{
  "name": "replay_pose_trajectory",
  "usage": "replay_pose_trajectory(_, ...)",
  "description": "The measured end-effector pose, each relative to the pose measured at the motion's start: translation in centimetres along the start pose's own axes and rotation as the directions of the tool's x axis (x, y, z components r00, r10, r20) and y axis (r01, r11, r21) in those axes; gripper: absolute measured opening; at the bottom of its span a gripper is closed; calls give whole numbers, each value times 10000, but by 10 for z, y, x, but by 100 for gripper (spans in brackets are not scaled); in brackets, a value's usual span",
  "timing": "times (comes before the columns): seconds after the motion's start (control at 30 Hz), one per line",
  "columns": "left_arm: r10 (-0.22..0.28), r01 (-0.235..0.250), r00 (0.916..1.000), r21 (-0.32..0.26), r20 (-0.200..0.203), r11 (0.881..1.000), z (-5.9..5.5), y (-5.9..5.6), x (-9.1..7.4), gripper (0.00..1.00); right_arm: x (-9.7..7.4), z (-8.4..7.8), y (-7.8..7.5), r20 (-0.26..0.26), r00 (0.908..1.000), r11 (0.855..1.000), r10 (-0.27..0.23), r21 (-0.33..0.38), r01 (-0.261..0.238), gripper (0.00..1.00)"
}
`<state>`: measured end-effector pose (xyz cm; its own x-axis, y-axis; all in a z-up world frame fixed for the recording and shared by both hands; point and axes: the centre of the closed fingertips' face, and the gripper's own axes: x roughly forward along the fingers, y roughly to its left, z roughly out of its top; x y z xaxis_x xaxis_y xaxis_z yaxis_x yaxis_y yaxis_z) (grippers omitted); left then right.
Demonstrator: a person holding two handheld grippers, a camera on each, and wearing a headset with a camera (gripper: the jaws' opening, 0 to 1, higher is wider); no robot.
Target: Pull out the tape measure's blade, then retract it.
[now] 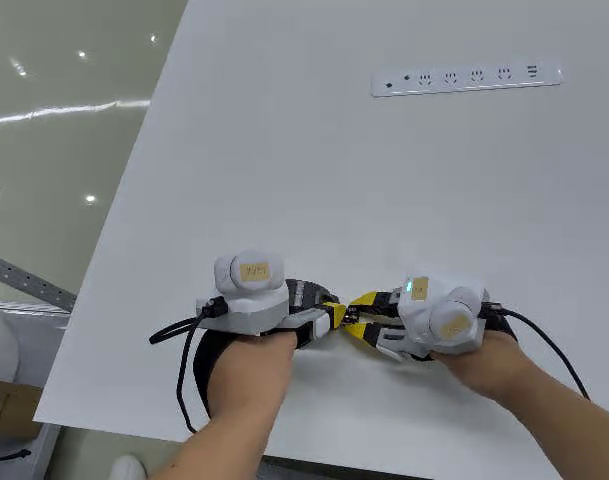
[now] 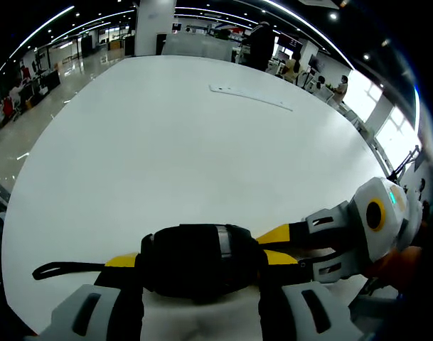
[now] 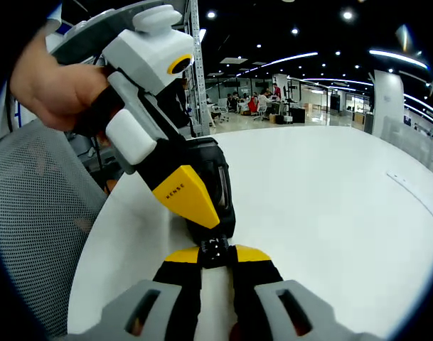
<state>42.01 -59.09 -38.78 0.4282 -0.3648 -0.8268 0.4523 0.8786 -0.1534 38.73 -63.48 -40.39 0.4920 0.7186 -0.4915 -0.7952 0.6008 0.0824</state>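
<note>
The black tape measure (image 1: 309,297) sits low over the white table's near edge, and my left gripper (image 1: 324,311) is shut on its case. In the left gripper view the case (image 2: 202,264) lies between my two black jaws, its strap (image 2: 60,270) trailing left. My right gripper (image 1: 356,316) meets it from the right, yellow fingertips (image 2: 281,234) against the case. In the right gripper view my right gripper (image 3: 216,254) is shut on the blade's end hook (image 3: 215,248), right at the case's mouth (image 3: 217,186). Hardly any blade shows.
A white power strip (image 1: 466,77) lies at the far right of the white table (image 1: 284,150), also visible as the power strip (image 2: 250,97). The table's left edge drops to a shiny floor (image 1: 54,120). A grey mesh chair (image 3: 38,227) stands beside the table.
</note>
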Motion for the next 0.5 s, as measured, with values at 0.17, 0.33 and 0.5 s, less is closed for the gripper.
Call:
replay_pose_trajectory(0.17,-218,218,9998,-12,45,9998,-1,0,-2,63,0,-1,-1,-151,9999,9999,79,95,-78,16)
replay_pose_trajectory(0.33,-428,426,9990,139,121,9990,0,-1,-3,63,-2,-2,-1,-237,9997,9993,47,383,-38,22)
replay_pose_trajectory(0.5,-598,574,9977,705,331,9959,4,-2,-7,65,-10,5,-1,-229,9997,9994,-86,337,94,24)
